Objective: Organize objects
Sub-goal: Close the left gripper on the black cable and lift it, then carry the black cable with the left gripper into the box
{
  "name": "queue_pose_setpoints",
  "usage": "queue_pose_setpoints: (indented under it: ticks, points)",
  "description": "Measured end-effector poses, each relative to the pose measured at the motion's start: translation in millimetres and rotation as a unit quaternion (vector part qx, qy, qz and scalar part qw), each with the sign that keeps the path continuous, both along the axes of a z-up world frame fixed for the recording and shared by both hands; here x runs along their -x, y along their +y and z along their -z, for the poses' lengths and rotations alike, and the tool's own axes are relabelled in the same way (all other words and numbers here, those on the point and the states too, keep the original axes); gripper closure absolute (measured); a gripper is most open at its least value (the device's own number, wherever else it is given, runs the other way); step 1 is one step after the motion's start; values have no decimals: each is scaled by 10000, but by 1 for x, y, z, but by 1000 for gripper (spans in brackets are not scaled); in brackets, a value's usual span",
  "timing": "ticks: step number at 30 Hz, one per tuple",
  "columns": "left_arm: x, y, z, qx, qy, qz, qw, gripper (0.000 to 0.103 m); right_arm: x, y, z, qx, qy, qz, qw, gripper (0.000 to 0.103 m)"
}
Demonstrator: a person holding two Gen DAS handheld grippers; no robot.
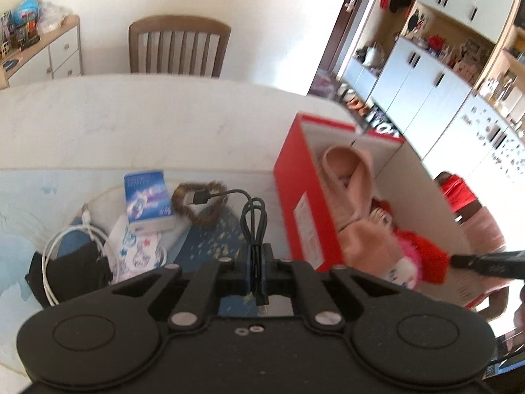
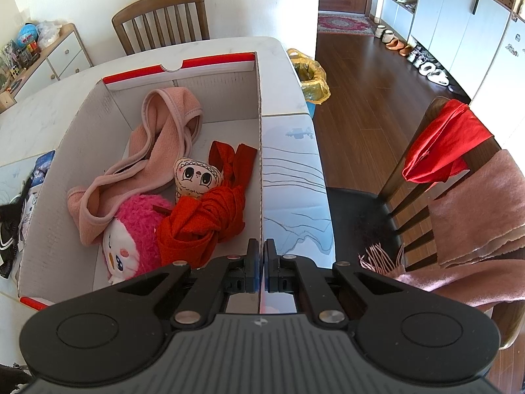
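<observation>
Cable is hanging pinched in your left gripper at lower centre; your right gripper is clamping the box wall. Already boxed: scarf, dolls (three so far). Book, white cord are waiting at left.

No wording is showing clearly enough to read: the blue booklet on the bench is carrying blurred white lettering on its cover, and the white label on the red box's side is showing only illegible print.
</observation>
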State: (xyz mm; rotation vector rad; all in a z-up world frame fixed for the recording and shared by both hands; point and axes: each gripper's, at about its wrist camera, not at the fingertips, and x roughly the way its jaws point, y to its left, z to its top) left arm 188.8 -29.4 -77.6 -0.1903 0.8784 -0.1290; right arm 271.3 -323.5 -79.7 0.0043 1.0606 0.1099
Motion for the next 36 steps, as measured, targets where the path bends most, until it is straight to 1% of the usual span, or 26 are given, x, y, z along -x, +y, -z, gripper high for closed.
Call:
queue_pose_setpoints:
  ticks: [5,8,17,21,26,30,32,36]
  points:
    - [0,-14,-23,67,-279,219,9993,100,-1,1,0,4,-2,-4,10000,101]
    - [-2,-27,-34,91,-391,432,9983,99,-2,2,0,10,-5,-6,10000,101]
    - [-17,-73,-50,-88,-561,1086,9925,99,-4,3,0,30,-18,-13,10000,101]
    - [-26,-96,-50,-177,-608,1421,9878,99,-4,3,0,27,-19,-10,10000,101]
    - [-38,-127,-44,-385,-636,1813,9806,99,-4,3,0,22,-21,-9,10000,101]
    - [-46,-147,-32,-523,-539,2089,9750,99,-5,2,0,7,-25,1,10000,101]
    - [-50,-157,-25,-651,-466,2201,9722,99,-5,3,0,12,-25,-1,10000,101]
    - [-59,-169,-14,-825,-385,2364,9674,99,-5,2,0,10,-32,0,10000,101]
